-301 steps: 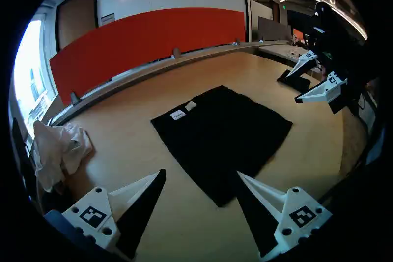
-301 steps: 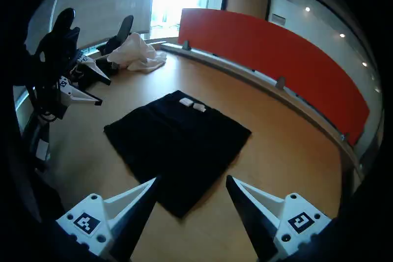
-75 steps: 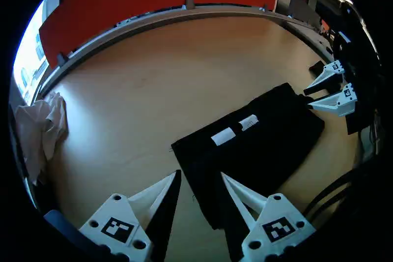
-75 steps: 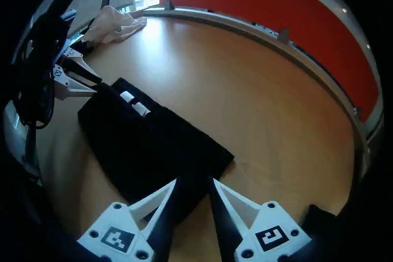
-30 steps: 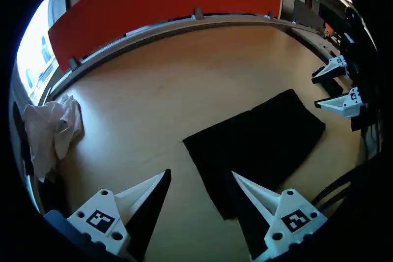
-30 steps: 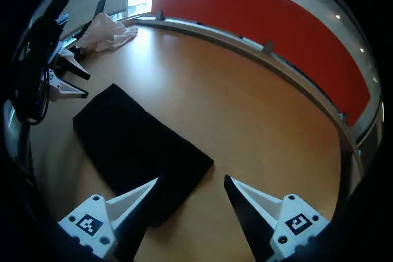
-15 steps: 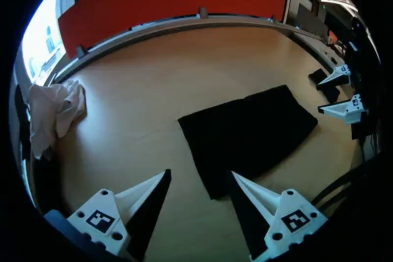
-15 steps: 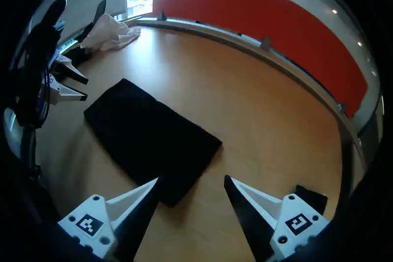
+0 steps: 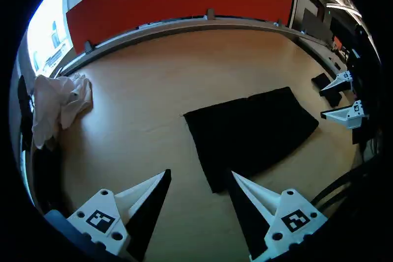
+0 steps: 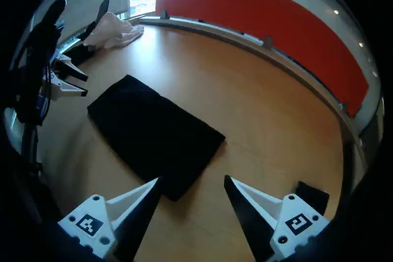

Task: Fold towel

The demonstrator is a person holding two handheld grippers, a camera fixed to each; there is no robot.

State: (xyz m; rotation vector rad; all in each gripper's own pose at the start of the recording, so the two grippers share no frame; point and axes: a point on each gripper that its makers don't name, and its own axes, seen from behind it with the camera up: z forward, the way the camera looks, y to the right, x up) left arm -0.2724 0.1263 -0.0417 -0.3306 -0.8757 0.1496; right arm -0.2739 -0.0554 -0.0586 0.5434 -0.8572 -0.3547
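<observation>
A black towel (image 9: pixel 250 131) lies folded in half, flat on the wooden table (image 9: pixel 162 75). In the right gripper view the same towel (image 10: pixel 154 131) stretches from upper left to the lower middle. My left gripper (image 9: pixel 199 190) hovers open just short of the towel's near corner, holding nothing. Open too, my right gripper (image 10: pixel 192 194) stands above the towel's other end with nothing between its fingers. The right gripper (image 9: pixel 346 97) appears far off at the right edge of the left gripper view, and the left gripper (image 10: pixel 69 80) at the left edge of the right gripper view.
A crumpled white cloth (image 9: pixel 56 102) lies at the table's left end, also seen as the white cloth (image 10: pixel 115 31) near a black chair. A long red partition (image 9: pixel 182 1) runs along the table's far edge. A small black object (image 10: pixel 312 195) lies near my right gripper.
Both grippers let go of the towel after folding its labelled half over, opened, and pulled back. Over the last half second the views shifted only slightly; the towel lies still.
</observation>
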